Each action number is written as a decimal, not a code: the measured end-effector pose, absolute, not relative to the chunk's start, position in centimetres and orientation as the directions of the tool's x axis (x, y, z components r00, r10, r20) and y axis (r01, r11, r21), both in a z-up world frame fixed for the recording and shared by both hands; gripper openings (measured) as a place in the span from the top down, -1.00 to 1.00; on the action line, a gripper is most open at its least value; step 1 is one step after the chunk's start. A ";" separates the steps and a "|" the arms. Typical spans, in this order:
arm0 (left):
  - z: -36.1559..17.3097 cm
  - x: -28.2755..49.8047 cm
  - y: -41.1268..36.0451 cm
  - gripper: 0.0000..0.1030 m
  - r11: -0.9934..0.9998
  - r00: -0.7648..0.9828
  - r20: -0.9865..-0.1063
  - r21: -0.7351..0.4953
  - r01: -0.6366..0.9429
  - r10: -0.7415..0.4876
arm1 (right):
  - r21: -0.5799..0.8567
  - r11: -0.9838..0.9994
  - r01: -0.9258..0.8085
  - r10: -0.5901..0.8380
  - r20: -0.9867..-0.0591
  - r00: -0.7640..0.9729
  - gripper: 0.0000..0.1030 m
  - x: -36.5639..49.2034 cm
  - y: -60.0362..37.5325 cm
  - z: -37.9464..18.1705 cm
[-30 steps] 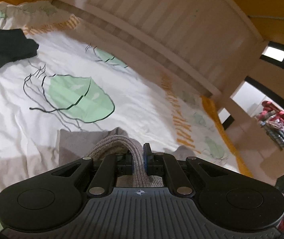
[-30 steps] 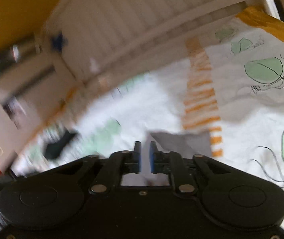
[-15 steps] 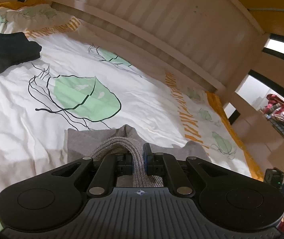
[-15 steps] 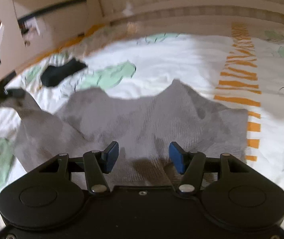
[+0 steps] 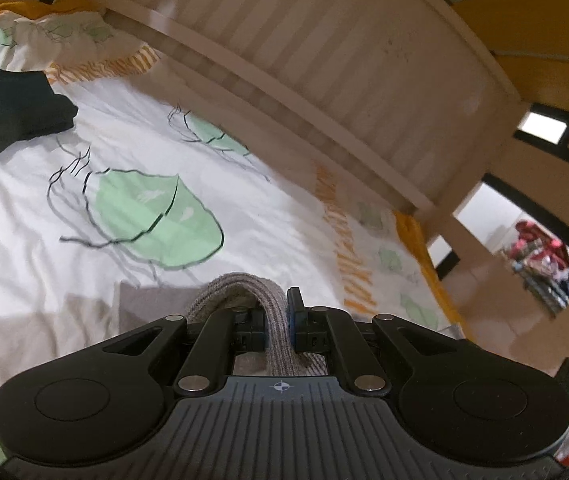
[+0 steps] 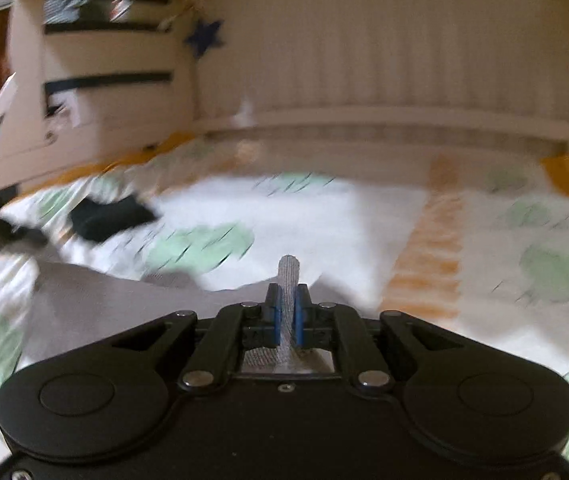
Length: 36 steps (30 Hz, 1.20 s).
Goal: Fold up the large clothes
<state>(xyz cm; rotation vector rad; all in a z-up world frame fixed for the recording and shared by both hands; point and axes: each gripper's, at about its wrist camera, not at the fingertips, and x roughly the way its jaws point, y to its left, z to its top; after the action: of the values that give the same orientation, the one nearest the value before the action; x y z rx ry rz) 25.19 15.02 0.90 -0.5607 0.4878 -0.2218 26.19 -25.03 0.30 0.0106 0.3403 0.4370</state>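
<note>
Left wrist view: no readable writing shows anywhere; the only mark is a small crosshair emblem printed on the grey ribbed body behind the left claw. That claw is closed tight on a ribbed band of the grey knit garment, which arches up out of the pinch and curves over to the left before dropping back under the claw's body. More of the garment's flat grey cloth lies just below and to the left of the fingers on the bed. The claw is tipped down a little toward the bed, pointing toward the slatted bed rail. The bed's white duvet carries green leaf prints and orange stripes. A black garment lies well apart, near the far left.

In the right wrist view, which is motion-blurred, the right claw is also closed, its blue pads gripping a thin upright fold of the same grey knit garment. The rest of the garment spreads to the left across the bed. A blue star sits on the pale rail behind.
</note>
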 end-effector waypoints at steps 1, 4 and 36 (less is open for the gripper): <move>0.8 26.4 15.0 0.86 0.831 0.862 -0.388 -0.553 0.066 -0.327 | 0.080 0.916 -0.394 0.398 -0.319 0.860 0.74 27.4 -25.3 0.6; -0.7 30.3 14.9 0.85 0.835 0.829 -0.449 -0.550 0.038 -0.334 | 0.101 0.936 -0.336 0.349 -0.360 0.865 0.74 31.5 -25.6 0.0; -6.0 29.7 15.0 -0.26 0.949 0.713 -0.661 -0.314 0.019 -0.233 | 0.166 0.968 -0.187 0.246 -0.497 0.832 0.09 33.1 -26.1 -4.8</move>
<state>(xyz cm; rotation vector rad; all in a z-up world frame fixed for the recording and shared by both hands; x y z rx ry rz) 29.74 14.99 -6.02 -0.2954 0.7668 -0.1415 33.12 -26.08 -4.82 0.1119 0.5415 0.2300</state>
